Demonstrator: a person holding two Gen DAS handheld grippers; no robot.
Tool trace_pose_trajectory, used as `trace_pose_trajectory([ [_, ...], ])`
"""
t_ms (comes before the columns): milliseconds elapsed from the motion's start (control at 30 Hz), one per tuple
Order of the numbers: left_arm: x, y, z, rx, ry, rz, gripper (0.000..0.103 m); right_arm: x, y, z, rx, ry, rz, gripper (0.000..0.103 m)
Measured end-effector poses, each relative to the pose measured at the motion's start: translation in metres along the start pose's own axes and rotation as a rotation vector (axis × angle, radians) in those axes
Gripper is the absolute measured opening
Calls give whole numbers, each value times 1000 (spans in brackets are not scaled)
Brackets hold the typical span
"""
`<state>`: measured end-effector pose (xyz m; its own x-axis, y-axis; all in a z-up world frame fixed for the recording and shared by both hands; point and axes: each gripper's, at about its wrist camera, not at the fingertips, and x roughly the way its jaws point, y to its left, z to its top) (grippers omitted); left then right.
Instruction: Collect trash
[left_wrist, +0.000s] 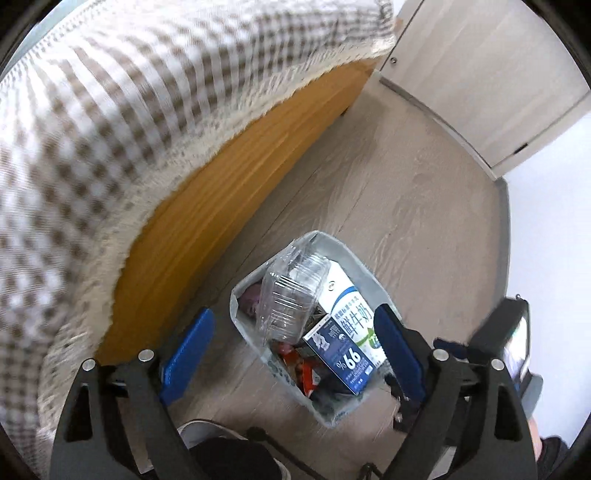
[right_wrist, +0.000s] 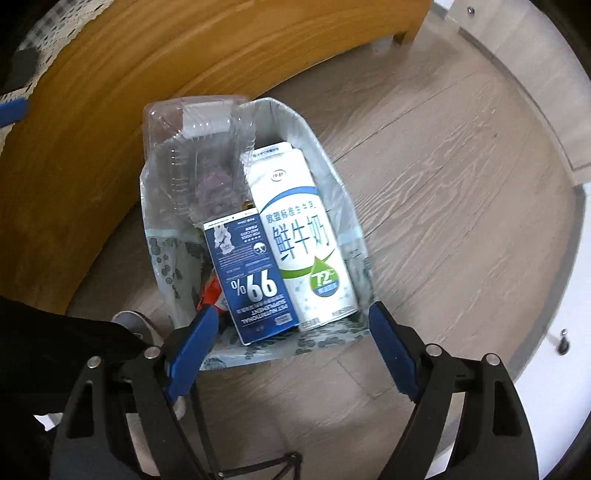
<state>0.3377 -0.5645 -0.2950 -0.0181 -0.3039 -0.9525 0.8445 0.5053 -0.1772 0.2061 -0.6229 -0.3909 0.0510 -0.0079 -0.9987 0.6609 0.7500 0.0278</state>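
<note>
Both grippers hang above the lined bin (right_wrist: 334, 192) on the floor beside the wooden table, and the left gripper (left_wrist: 295, 354) and right gripper (right_wrist: 291, 350) each stand with jaws spread wide and nothing between them. The trash is already in the bin: the milk carton (right_wrist: 303, 236) leans against its far wall, the blue box (right_wrist: 255, 273) lies beside it, and the clear plastic container (right_wrist: 199, 147) pokes above the rim at the table-side corner. To finish this drop well, I would lift both grippers straight up, clear of the rim and liner, so nothing gets snagged or tipped.
</note>
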Motion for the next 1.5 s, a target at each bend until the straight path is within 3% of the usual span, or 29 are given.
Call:
trace_pose_trajectory([
  [200, -67, 15, -7, -48, -130, 9, 86, -40, 11, 11, -34, -77, -38, 80],
  [267, -95, 26, -12, -66, -189, 35, 87, -58, 20, 17, -57, -125, -27, 87],
  [500, -195, 88, -32, -166, -391, 117, 91, -140, 81, 52, -140, -323, -4, 89],
  [533, -205, 98, -36, -182, -413, 130, 93, -150, 92, 58, -156, -344, 1, 93],
  [700, -267, 166, -61, -286, -536, 216, 96, -209, 172, 88, -278, -474, 20, 95],
  [900, -333, 267, -91, -453, -610, 351, 96, -263, 298, 128, -427, -585, 79, 95],
  [1167, -403, 393, -122, -603, -653, 542, 96, -300, 448, 172, -589, -623, 170, 95],
  [1400, -441, 497, -112, -676, -716, 648, 96, -314, 553, 220, -616, -654, 222, 95],
  [1500, -448, 535, -100, -685, -742, 648, 96, -315, 584, 238, -598, -647, 271, 95],
])
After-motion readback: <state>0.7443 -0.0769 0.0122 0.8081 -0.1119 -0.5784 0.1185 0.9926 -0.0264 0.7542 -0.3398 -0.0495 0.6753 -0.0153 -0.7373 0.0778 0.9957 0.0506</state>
